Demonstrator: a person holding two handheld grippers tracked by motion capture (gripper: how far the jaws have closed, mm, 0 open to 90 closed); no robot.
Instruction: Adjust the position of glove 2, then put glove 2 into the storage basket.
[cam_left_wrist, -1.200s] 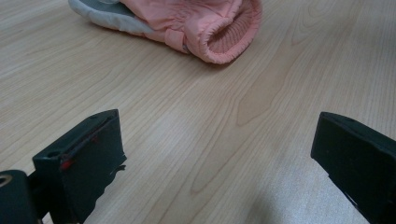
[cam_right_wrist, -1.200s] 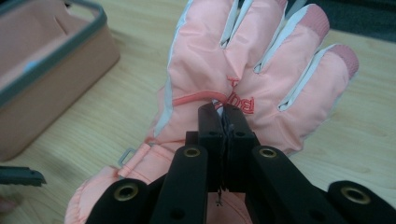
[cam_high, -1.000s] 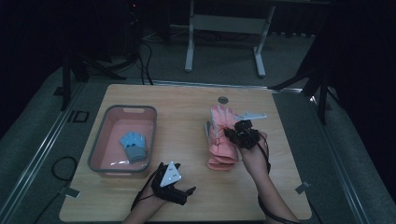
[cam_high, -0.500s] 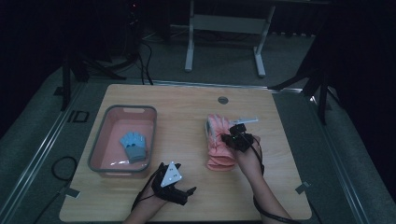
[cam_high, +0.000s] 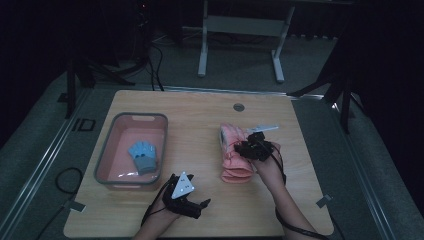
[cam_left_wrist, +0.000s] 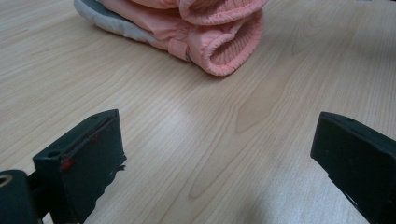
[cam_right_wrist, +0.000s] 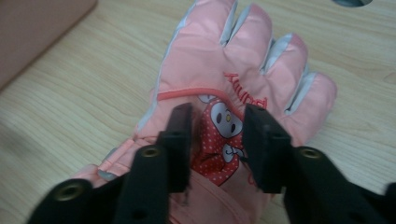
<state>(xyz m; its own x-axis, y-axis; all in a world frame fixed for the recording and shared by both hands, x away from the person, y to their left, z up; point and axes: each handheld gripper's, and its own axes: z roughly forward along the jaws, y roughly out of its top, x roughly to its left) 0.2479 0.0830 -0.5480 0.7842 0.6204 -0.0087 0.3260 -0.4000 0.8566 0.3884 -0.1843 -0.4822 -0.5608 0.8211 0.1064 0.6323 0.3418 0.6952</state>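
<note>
Two pink gloves (cam_high: 232, 161) lie stacked right of the table's middle. The top pink glove (cam_right_wrist: 224, 60) shows a cartoon patch, and its fingers point away from me. My right gripper (cam_high: 252, 145) sits low over it. Its jaws (cam_right_wrist: 217, 114) have just been opening and stand apart over the patch, with the pads not pressing on the fabric. A blue glove (cam_high: 144, 156) lies inside the pink bin (cam_high: 105, 155) at the left. My left gripper (cam_high: 200, 206) rests near the front edge, open (cam_left_wrist: 217, 140) and empty, facing the pink gloves' cuffs (cam_left_wrist: 224, 46).
A round grommet (cam_high: 238, 107) sits in the tabletop at the back. Bare wood lies between the bin and the gloves. A metal stand (cam_high: 240, 30) is on the floor beyond the table, with dark cables at the back left.
My right gripper has come down and toward me with the top pink glove, which now lies flat on the other. Its jaws have spread apart. The left gripper has stayed put.
</note>
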